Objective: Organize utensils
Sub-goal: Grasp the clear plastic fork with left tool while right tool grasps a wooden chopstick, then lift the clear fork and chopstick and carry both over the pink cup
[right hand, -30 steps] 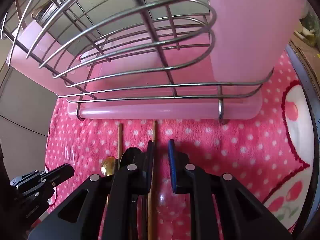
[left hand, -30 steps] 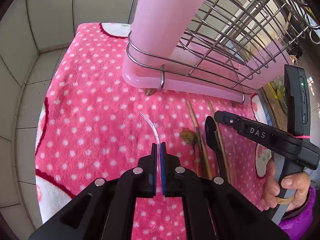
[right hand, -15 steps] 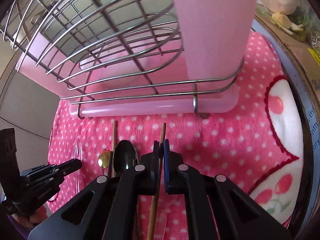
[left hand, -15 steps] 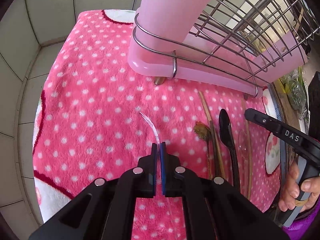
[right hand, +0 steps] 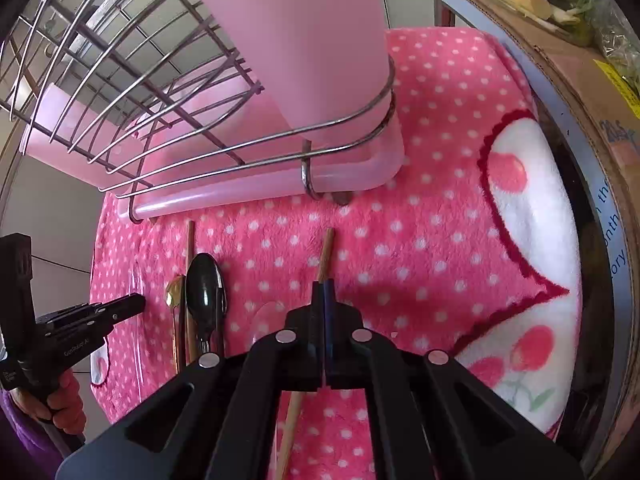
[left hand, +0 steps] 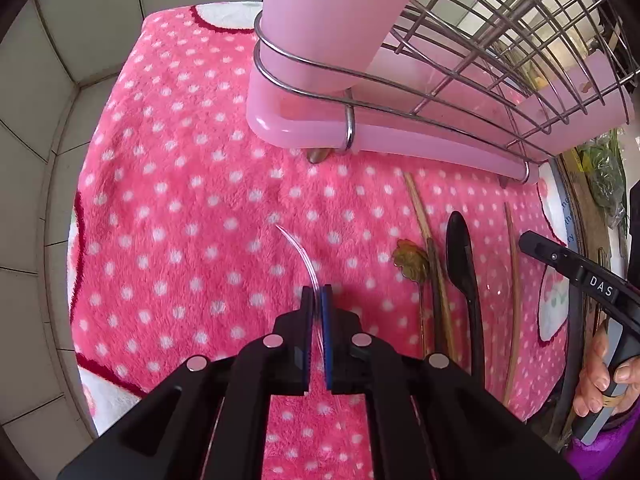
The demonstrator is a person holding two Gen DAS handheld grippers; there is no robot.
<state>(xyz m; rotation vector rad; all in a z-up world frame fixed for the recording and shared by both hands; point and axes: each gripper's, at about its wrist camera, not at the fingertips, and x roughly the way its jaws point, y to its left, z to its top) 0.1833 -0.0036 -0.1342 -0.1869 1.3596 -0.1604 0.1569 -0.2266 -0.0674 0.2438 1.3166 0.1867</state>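
While both grippers point down at the pink dotted blanket (left hand: pixel 192 208), each one is clamped on a utensil. Left gripper (left hand: pixel 317 294), lower centre of the left wrist view: jaws pressed together, pinching a thin clear plastic utensil (left hand: pixel 298 250) that curves up and left out of the tips over the blanket. Can't tell what kind of utensil it is.

Right gripper (right hand: pixel 323 286), lower centre of the right wrist view: jaws have just been closing and now pinch a wooden chopstick (right hand: pixel 325 254); one end sticks out above the tips, the rest runs down under the gripper body toward the bottom edge. From the left wrist view this gripper's handle sits at the right edge, held by a hand (left hand: pixel 604 376) with a purple sleeve.

Remaining utensils lie on the blanket, left of centre in the right wrist view: black spoon (right hand: pixel 205 284), small gold spoon (right hand: pixel 174 292) just beside it, second chopstick (right hand: pixel 189 244) between them running upward, and a faint clear spoon (right hand: pixel 267 318) near the right gripper's body.

Pink drying rack (right hand: pixel 248 184) with wire basket (right hand: pixel 120 80) fills the upper part of both views, a tall pink cup holder (right hand: pixel 304 40) at its corner. Cardboard box (right hand: pixel 568 64) along the right edge.
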